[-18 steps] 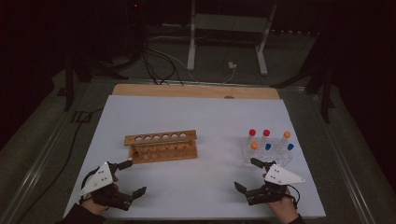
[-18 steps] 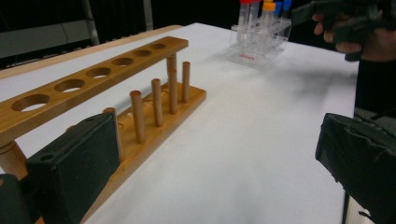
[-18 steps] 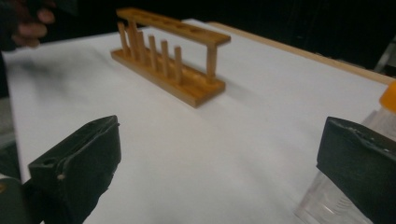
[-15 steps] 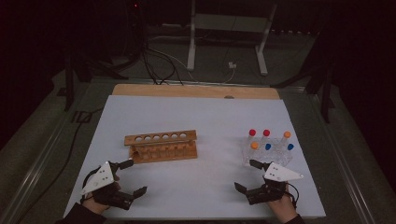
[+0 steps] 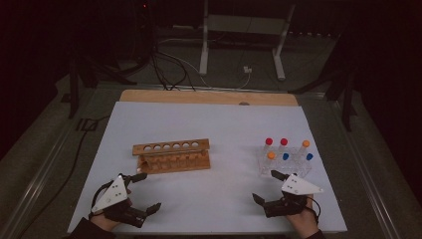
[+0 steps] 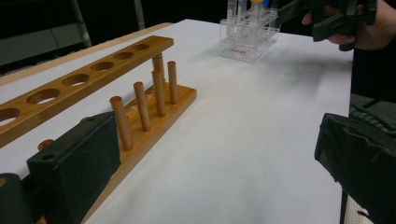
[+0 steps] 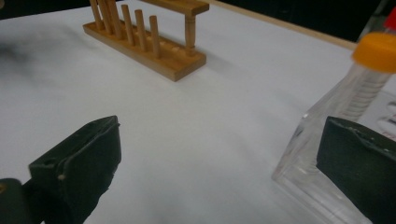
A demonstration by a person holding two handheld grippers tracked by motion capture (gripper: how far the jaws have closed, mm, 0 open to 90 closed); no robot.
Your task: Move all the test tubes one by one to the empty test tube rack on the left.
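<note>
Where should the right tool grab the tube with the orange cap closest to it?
Probably at the orange cap or just beneath it, coming from above: the tube stands upright in the clear rack, whose walls cover its lower part. The right tool is open beside the rack.

Right gripper (image 7: 219,158): jaws spread wide, nothing between them, over the white table sheet (image 7: 196,121). Clear plastic tube rack (image 7: 303,154) just beside the right-hand jaw, holding an orange-capped tube (image 7: 362,81). Wooden test-tube rack (image 7: 149,35), empty, stands well apart.
</note>
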